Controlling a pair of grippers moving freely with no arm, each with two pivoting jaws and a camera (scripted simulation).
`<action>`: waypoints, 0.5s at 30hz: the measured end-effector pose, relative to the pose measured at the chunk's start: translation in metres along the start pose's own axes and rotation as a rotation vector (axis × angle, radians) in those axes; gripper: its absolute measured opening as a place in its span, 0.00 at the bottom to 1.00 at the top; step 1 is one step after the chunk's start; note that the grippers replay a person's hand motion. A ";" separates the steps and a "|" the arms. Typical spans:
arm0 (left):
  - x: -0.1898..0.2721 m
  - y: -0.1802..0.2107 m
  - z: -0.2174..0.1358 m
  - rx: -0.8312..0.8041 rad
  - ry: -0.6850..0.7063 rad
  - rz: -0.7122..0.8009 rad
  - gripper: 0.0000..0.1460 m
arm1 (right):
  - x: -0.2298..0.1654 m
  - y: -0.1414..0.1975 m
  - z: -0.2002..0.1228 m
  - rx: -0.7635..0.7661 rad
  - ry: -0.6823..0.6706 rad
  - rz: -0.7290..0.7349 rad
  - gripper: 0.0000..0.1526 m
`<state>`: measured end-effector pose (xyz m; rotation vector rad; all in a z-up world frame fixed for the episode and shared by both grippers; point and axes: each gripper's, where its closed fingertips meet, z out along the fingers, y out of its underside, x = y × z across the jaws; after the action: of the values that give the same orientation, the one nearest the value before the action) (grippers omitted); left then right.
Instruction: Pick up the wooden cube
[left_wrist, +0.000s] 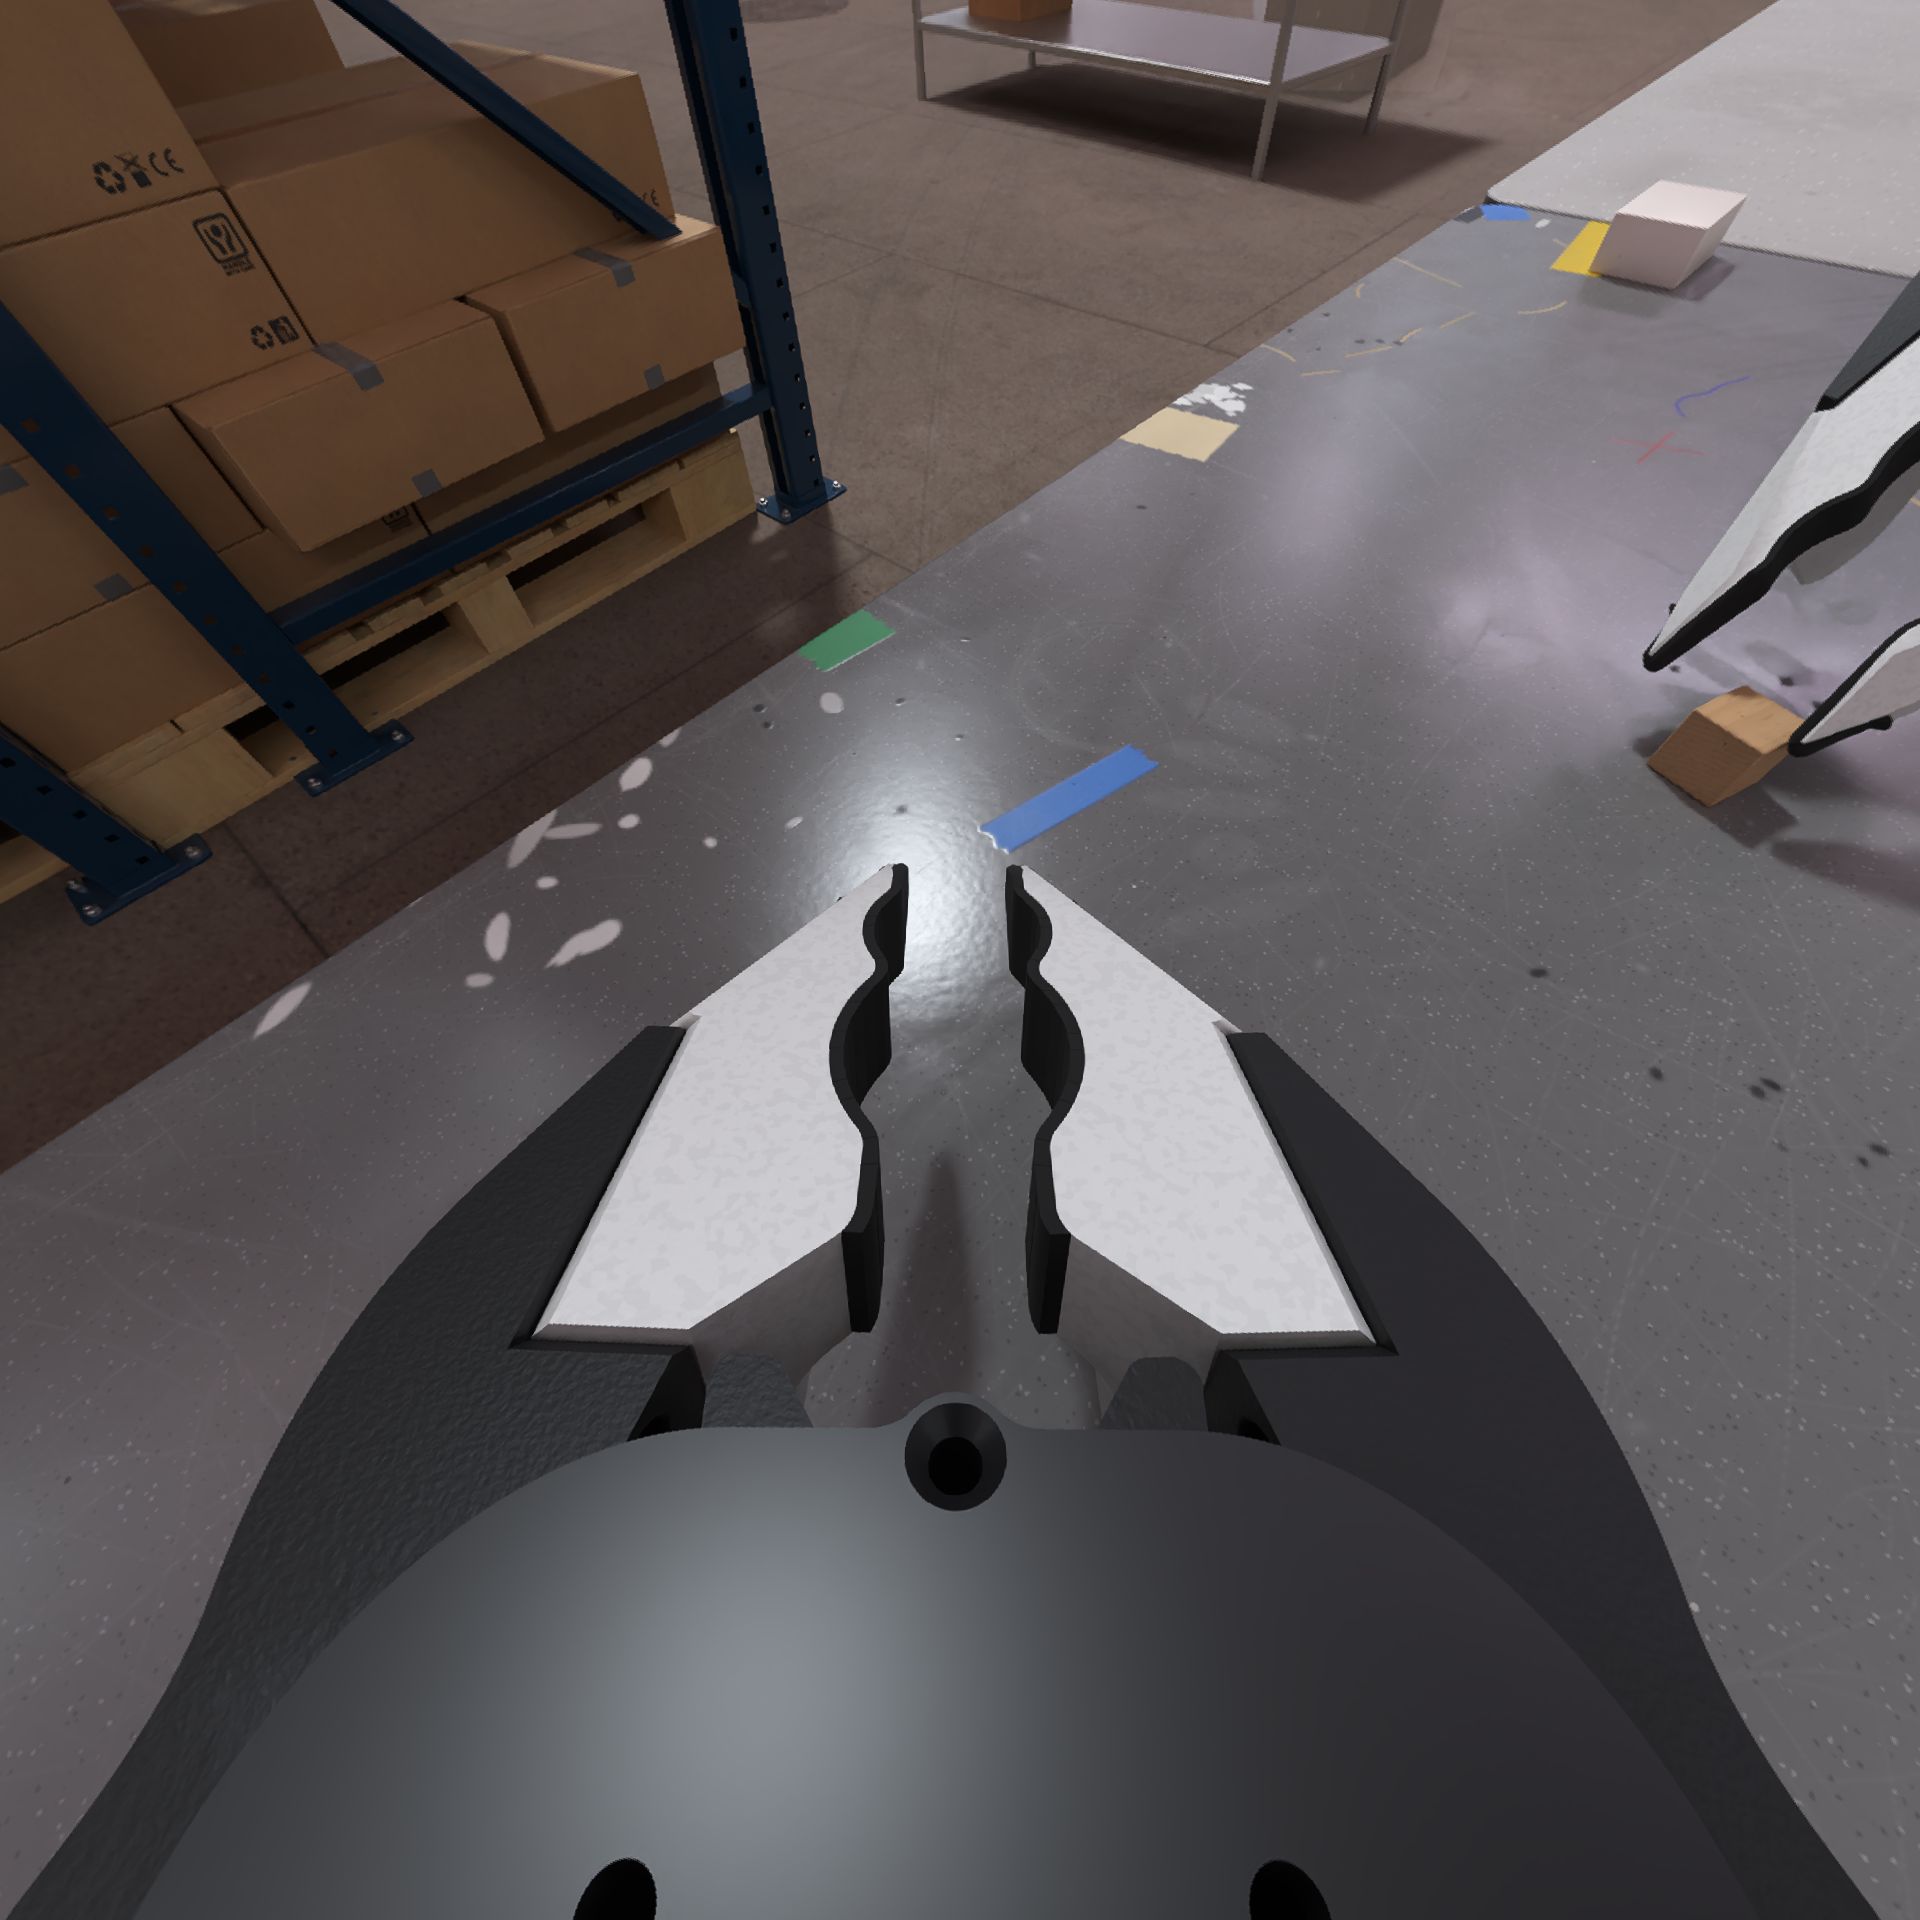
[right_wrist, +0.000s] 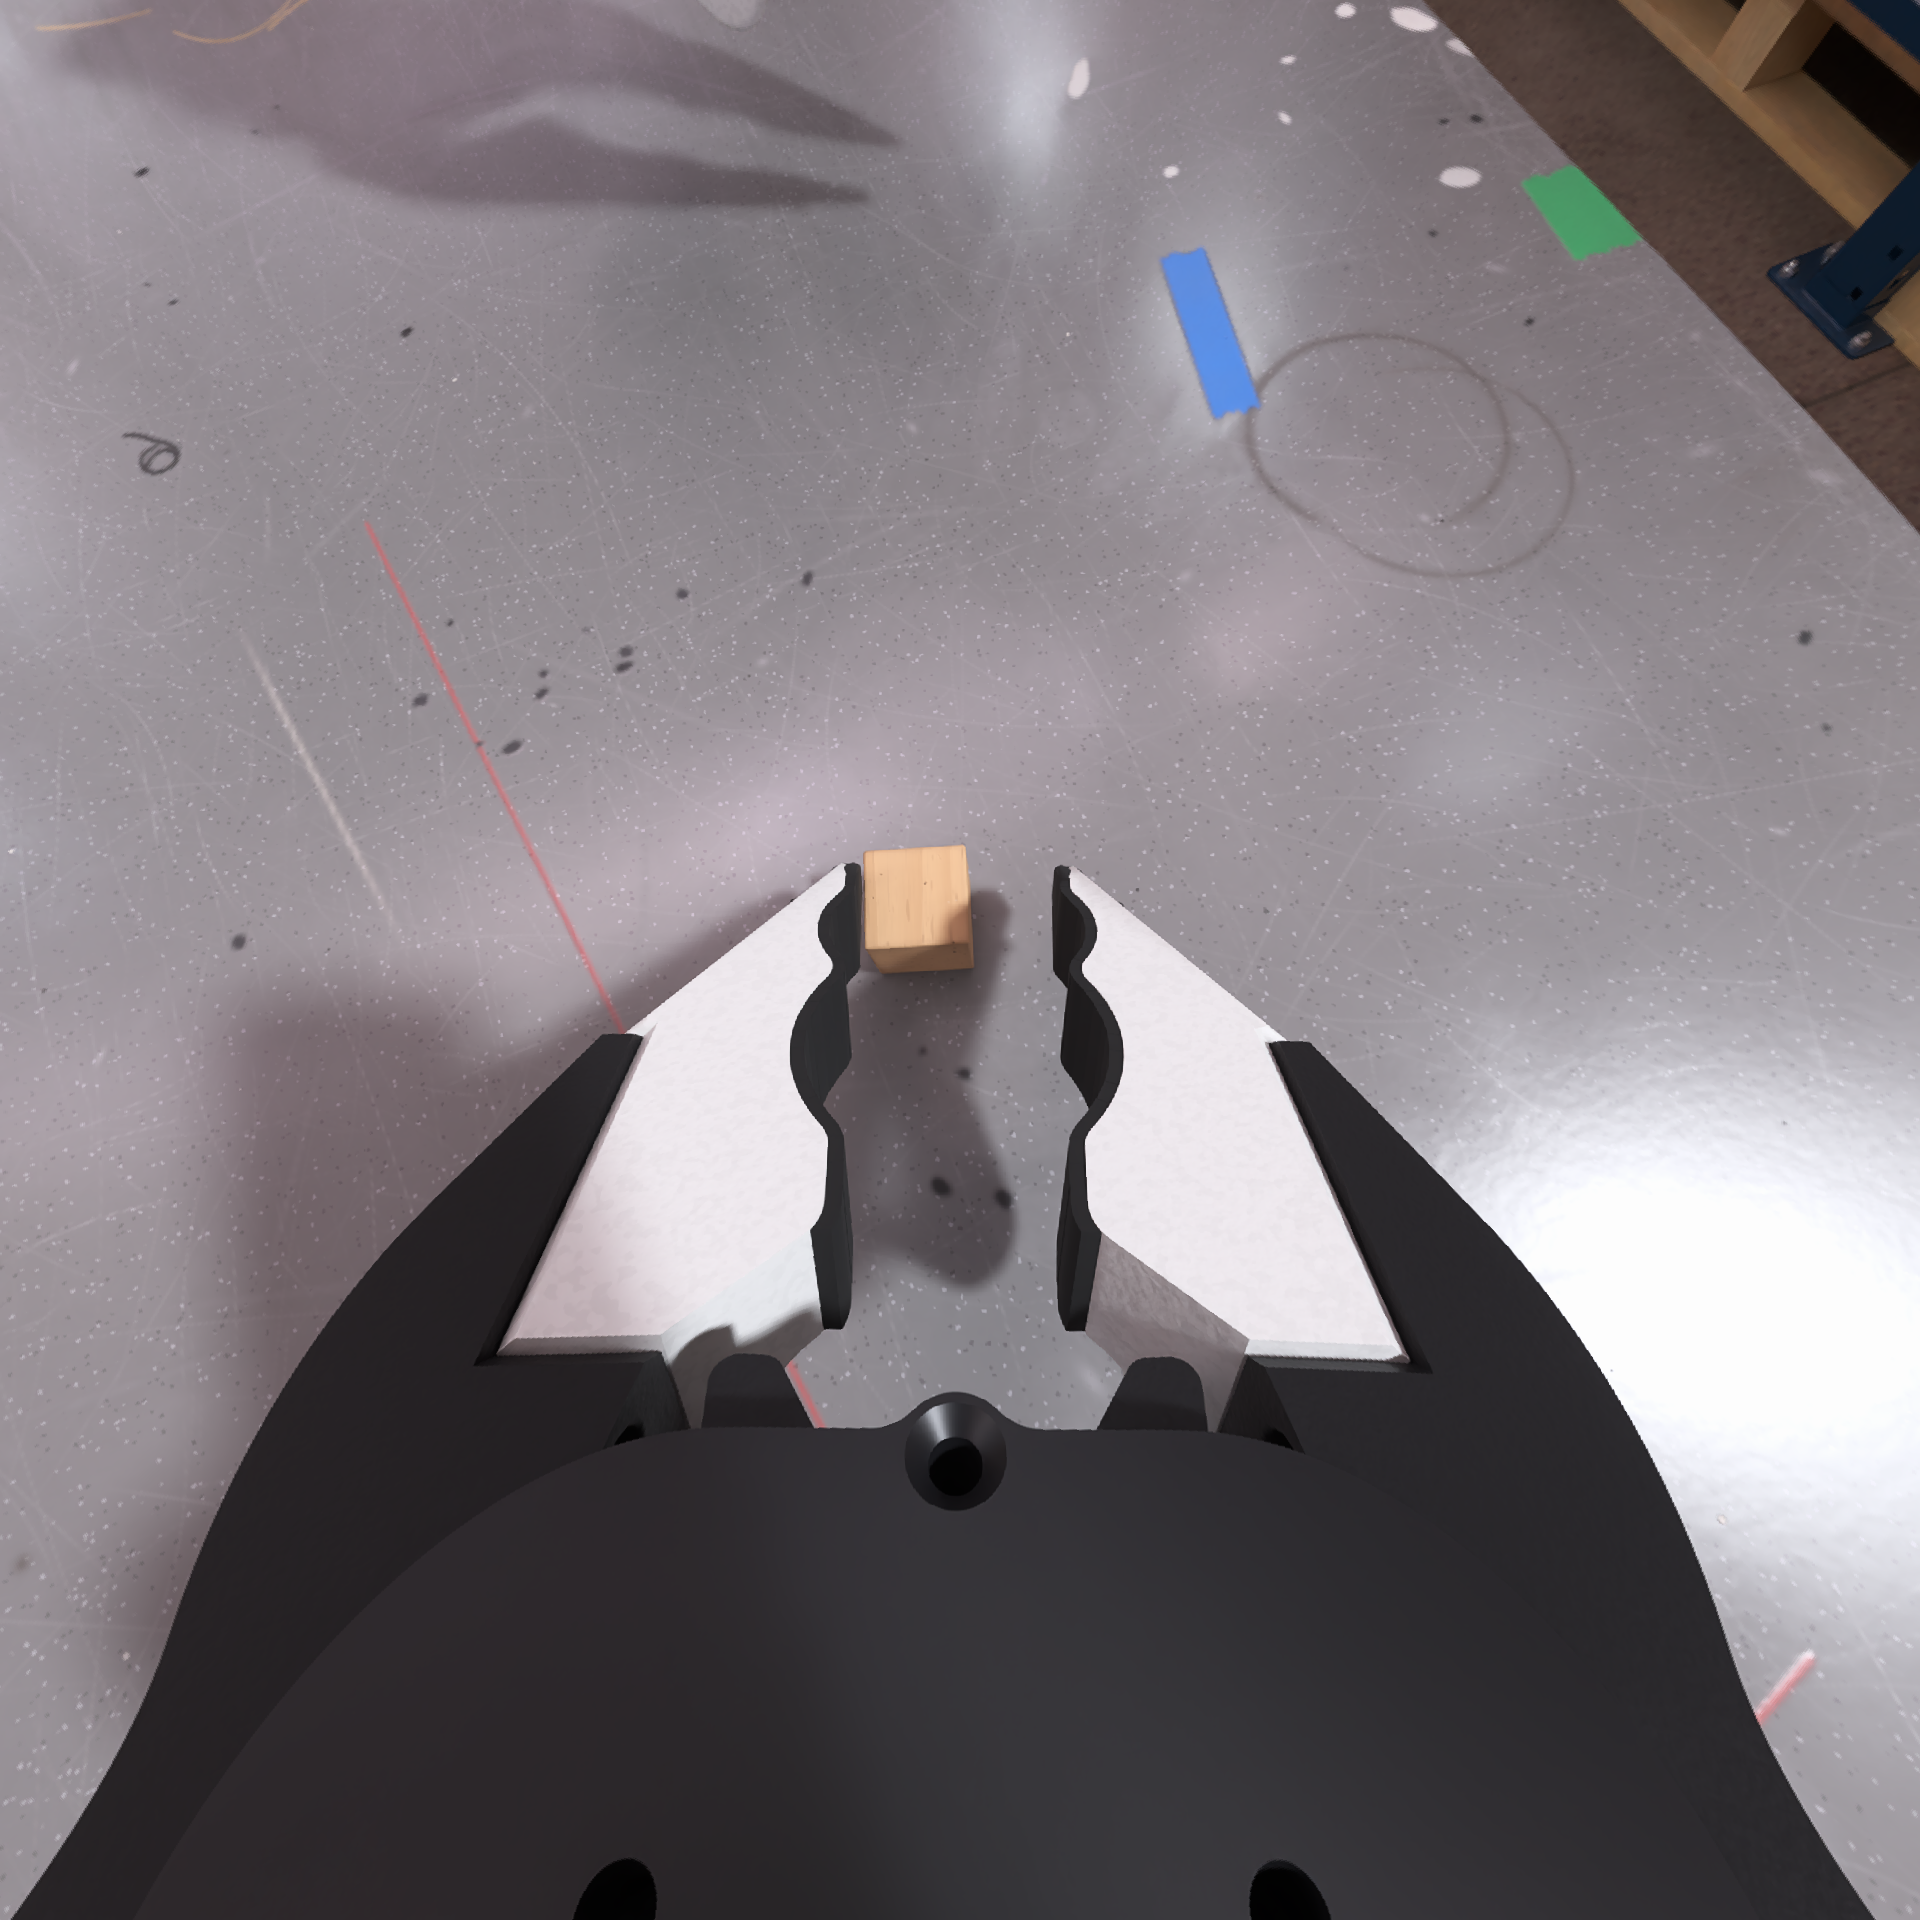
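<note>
right gripper (right_wrist: 954, 871) spread wide around a wooden cube (right_wrist: 916, 908) on a grey table (right_wrist: 1351, 831).
cube touches its nine o'clock finger; left gripper (left_wrist: 956, 869) narrowly parted, empty.

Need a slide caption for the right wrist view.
Open right gripper straddles the wooden cube on the grey table.
</note>
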<state>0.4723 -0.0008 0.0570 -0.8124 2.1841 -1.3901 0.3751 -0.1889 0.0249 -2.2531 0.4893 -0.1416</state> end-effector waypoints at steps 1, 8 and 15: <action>0.000 0.000 0.000 -0.001 0.001 -0.001 0.13 | 0.001 0.000 -0.001 0.001 0.004 -0.002 0.24; 0.001 0.001 0.001 -0.009 0.001 0.007 0.13 | 0.004 -0.007 -0.018 0.062 0.019 -0.015 0.25; 0.001 0.000 0.000 0.001 -0.007 0.019 0.13 | 0.012 -0.007 -0.026 0.076 0.069 -0.039 0.30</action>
<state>0.4716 -0.0014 0.0574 -0.7925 2.1799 -1.3777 0.3815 -0.2073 0.0470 -2.1894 0.4692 -0.2546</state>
